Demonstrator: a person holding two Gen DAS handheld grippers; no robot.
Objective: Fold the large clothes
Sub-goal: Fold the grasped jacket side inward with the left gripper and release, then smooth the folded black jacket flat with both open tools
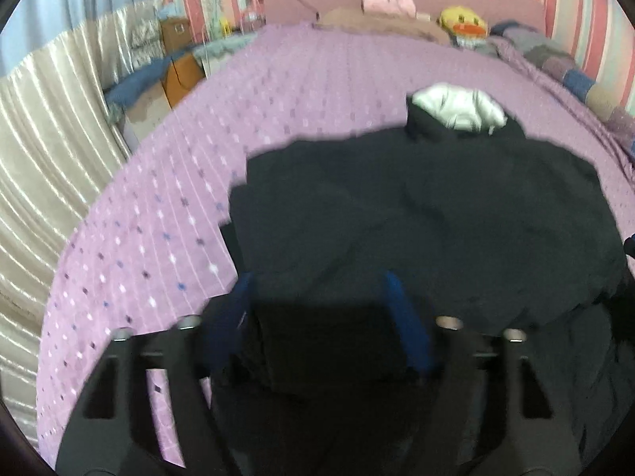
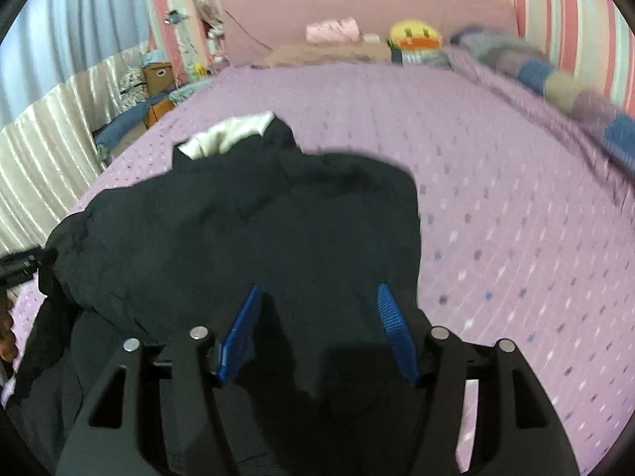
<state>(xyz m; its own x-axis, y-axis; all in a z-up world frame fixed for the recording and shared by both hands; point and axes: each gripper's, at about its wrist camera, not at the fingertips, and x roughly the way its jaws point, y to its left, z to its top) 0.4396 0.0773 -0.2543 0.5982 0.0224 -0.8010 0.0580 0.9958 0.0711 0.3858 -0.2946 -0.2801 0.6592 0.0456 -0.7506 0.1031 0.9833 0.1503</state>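
Jacket: we see a black jacket [image 1: 416, 218] with pale silvery lining at its collar, lying rumpled mid-frame on the bed.
Left gripper [image 1: 321, 297]: we see blue ribbed pads parted about halfway, dark cloth between them; grip unclear.
Right gripper [image 2: 317, 309]: likewise half open over the hem, pads apart.
Bed [image 1: 158, 218]: lilac quilted cover with small dots.

Bedroom | bed [image 1: 317, 91] under lilac dotted cover | pink headboard [image 2: 357, 4] | pink-striped wallpaper [image 1: 587, 12] | cream satin curtain [image 1: 47, 139] at left | yellow duck plush [image 2: 414, 37]
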